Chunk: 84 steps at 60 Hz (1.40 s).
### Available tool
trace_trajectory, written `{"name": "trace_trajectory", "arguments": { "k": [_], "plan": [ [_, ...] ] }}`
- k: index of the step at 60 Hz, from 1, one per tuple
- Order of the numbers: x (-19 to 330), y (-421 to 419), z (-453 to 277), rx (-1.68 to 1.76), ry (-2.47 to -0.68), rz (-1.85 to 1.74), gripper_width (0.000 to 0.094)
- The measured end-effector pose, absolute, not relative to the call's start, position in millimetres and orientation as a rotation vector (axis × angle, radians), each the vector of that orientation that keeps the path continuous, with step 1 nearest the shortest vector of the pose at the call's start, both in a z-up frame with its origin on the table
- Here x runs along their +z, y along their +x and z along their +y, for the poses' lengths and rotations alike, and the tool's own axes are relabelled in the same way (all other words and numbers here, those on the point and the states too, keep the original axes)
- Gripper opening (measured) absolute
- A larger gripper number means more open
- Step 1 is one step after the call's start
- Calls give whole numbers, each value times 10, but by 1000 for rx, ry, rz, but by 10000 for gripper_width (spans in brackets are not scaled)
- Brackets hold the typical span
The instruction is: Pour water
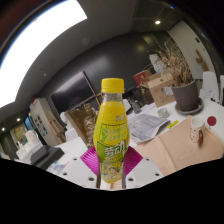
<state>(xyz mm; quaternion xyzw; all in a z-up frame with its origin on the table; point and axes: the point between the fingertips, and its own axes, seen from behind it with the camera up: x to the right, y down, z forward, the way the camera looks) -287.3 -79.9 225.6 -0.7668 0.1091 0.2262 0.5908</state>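
Observation:
A yellow drink bottle [112, 130] with an orange-yellow cap and a yellow-green label stands upright between my two fingers. My gripper [112, 168] is shut on its lower half; the magenta pads [92, 165] press on both sides of the label. The bottle is lifted above the white table [72, 152] and rises well above the fingertips. Its base is hidden below the fingers. No cup or glass shows in this view.
A tan mat [185, 142] lies on the table to the right. Beyond it are papers [150, 124], a dark pot with a dried plant [186, 95] and cardboard boxes [158, 88]. To the left stand a dark monitor [72, 95] and more clutter.

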Motion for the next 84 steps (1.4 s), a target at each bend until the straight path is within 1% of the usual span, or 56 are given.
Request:
{"name": "trace_trajectory", "arguments": {
  "k": [6,14,21,26,36,42,50,56,61,66,71,78,84],
  "plan": [
    [2597,-2526,-525,790,-1717,470,275],
    [2635,-1841,-152,1131,-1602,804,275],
    [2269,-1295,130,1343,-1507,1092,274],
    [2013,-1089,243,1487,-1432,1278,274],
    [1692,-877,333,1671,-1310,1493,278],
    [1665,-866,347,1694,-1327,1493,274],
    [1758,-857,347,1707,-1381,1455,274],
    [1909,-843,344,1558,-1551,1257,275],
    [2190,-686,377,1362,-1653,1015,275],
    [2573,-327,434,1094,-1691,751,278],
    [2977,146,465,813,-1675,528,277],
    [3131,806,447,443,-1647,319,279],
    [2834,1453,469,136,-1684,224,281]
  ]
}}
